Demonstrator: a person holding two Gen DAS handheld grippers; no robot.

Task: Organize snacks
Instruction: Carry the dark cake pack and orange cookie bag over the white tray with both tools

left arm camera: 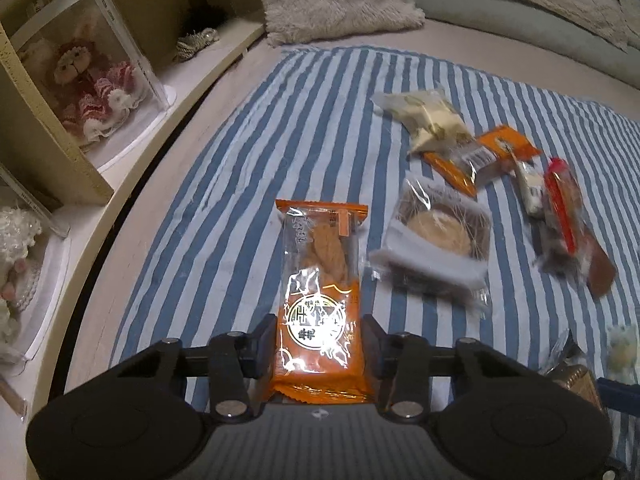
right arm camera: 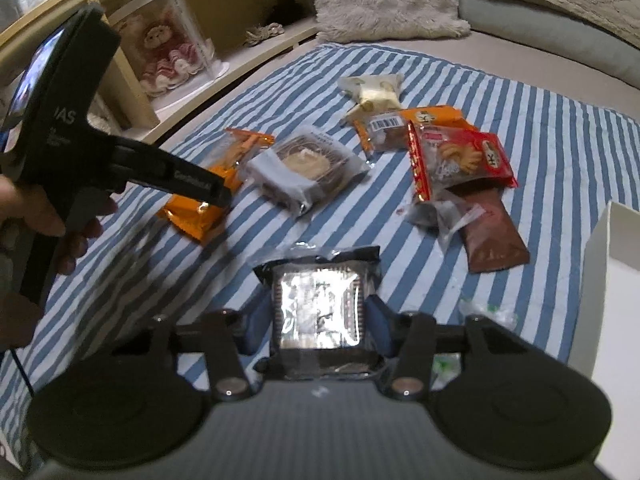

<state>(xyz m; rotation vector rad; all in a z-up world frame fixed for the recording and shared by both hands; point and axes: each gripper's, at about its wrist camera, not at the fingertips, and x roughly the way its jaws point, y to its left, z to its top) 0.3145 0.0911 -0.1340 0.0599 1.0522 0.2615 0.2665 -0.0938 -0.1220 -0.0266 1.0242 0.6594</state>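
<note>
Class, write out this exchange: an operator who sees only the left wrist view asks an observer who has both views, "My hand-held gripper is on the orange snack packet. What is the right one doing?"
Observer: The right hand-held gripper has its blue pads against the sides of a dark, silvery square snack packet, which lies on the striped cloth.
Operator: Is there anywhere to put the snacks?
Observer: A white box stands to the right of the cloth, outside your frame.
Operator: I see the red packet only edge-on. What is it?
Observer: Its front shows a ring-shaped biscuit.
</note>
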